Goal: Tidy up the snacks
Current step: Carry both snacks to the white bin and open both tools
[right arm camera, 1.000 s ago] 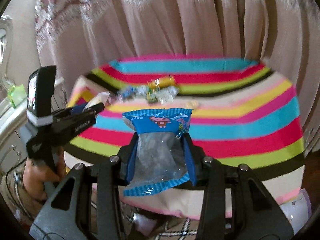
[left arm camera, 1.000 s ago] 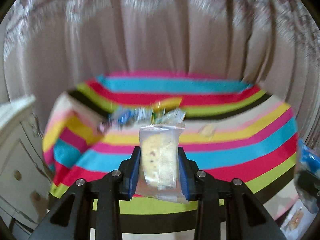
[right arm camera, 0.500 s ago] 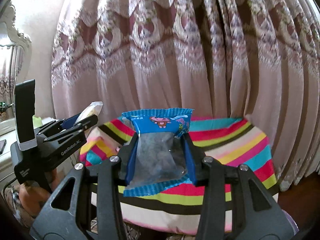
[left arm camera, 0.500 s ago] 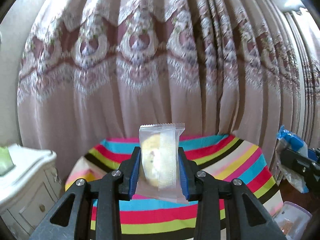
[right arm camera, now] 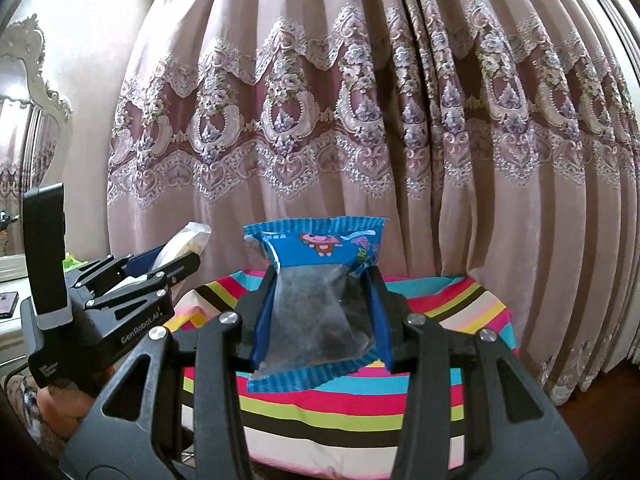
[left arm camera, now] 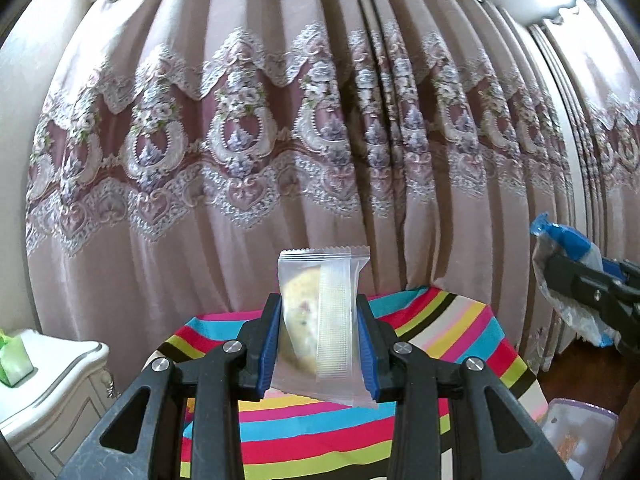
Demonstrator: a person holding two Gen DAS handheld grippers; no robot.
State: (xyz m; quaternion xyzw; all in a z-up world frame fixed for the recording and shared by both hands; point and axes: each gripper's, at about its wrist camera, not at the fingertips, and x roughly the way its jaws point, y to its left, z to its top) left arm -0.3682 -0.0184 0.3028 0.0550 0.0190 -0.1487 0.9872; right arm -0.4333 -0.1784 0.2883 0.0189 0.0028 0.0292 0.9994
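A clear packet with a pale round cookie (left arm camera: 316, 320) stands upright between the blue pads of my left gripper (left arm camera: 319, 344), which is shut on it. My right gripper (right arm camera: 320, 320) is shut on a blue-edged snack bag with a cartoon print (right arm camera: 320, 280). Both are held level, high above the striped tablecloth (left arm camera: 460, 328). In the right wrist view the left gripper (right arm camera: 168, 264) shows at the left with its cookie packet (right arm camera: 188, 240). In the left wrist view the right gripper (left arm camera: 576, 280) and its blue bag (left arm camera: 568, 236) show at the right edge.
A tall pink embroidered curtain (left arm camera: 320, 140) hangs behind the table. A white cabinet (left arm camera: 48, 380) with a green box (left arm camera: 12, 360) stands at the left. A clear bag with snacks (left arm camera: 576, 436) lies low at the right. A mirror frame (right arm camera: 32, 80) is at far left.
Both grippers rose and tipped up from facing the tabletop to pointing level at the curtain, each keeping its packet. The snack pile on the cloth dropped out of view.
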